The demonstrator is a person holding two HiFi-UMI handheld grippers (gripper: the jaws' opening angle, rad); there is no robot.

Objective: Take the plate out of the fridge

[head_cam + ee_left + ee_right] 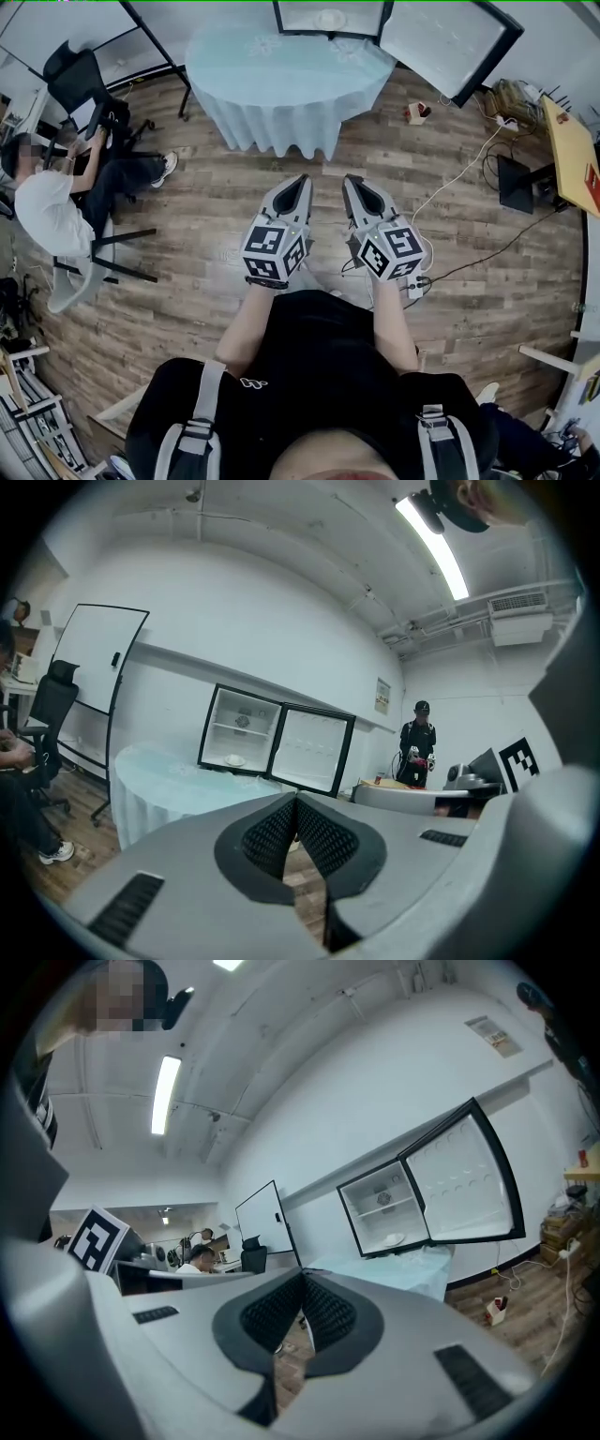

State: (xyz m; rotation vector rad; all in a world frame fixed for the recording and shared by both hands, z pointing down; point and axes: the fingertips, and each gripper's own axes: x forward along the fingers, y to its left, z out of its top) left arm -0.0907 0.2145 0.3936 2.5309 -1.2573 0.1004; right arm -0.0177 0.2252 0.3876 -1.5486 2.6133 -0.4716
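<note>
Wearer: black shirt, harness straps over both shoulders; both forearms reach forward, a gripper at the end of each.
Left gripper: jaws clenched, ribbed pads meeting at the tip, nothing between them. Points about level, toward the table.
Right gripper: jaws likewise pressed together and empty. Just beside the left one, not touching it.
Floor: wood planks under both grippers. A white cable runs across it on the right; a small white-and-red box stands near the table's right side.
Table: round, pale blue cloth hanging to the floor. Ahead of both grippers, well apart from them.
Fridge: small, black frame, white inside, on the table's far side. Its door is swung wide open to the right.
Plate: white, lying flat on the fridge's lowest level, under the one shelf. Neither gripper is near it.
Left of table: person in a white top seated by a black chair.
Far wall: whiteboard left of the fridge; a standing person in dark clothes off to the right.
</note>
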